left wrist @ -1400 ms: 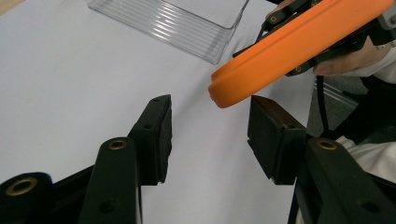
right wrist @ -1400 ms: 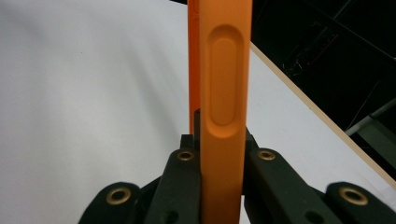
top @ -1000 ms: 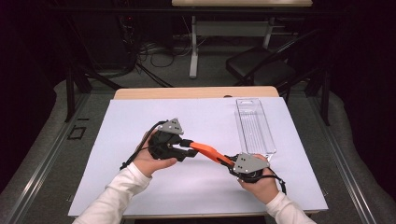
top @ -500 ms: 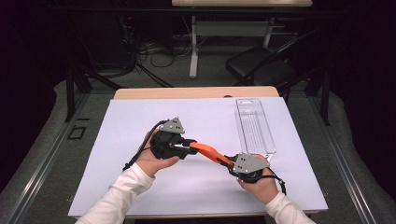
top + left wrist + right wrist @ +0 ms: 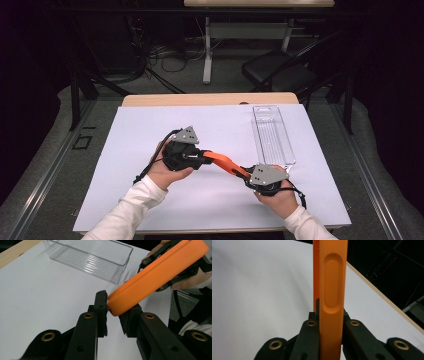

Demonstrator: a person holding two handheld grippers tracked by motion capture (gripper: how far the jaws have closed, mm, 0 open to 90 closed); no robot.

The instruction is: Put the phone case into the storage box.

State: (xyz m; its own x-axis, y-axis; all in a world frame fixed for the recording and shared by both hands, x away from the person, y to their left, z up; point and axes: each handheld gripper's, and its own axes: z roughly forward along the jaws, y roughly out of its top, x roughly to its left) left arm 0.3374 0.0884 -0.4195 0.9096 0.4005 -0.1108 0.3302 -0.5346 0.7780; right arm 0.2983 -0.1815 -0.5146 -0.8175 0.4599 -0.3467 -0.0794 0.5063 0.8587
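A long orange bar [image 5: 225, 162] hangs just above the white sheet, between my two grippers. My right gripper [image 5: 246, 176] is shut on its near-right end; in the right gripper view both pads clamp the orange bar [image 5: 332, 290], which runs straight away from my right gripper [image 5: 331, 315]. My left gripper [image 5: 204, 157] is at the other end. In the left gripper view the rounded tip of the orange bar [image 5: 155, 275] sits between the jaws of my left gripper [image 5: 116, 308]. Those jaws have just been closing on it; one pad touches and a slit of white still shows.
A clear plastic tray [image 5: 272, 135] lies lengthwise at the table's right, just beyond the right hand, and the clear tray [image 5: 90, 257] also shows in the left gripper view. The white sheet [image 5: 150, 125] covers the wooden table. A chair and desk legs stand behind the table.
The left jaws have drawn in around the orange bar's end. Both hands and the bar have kept their places.
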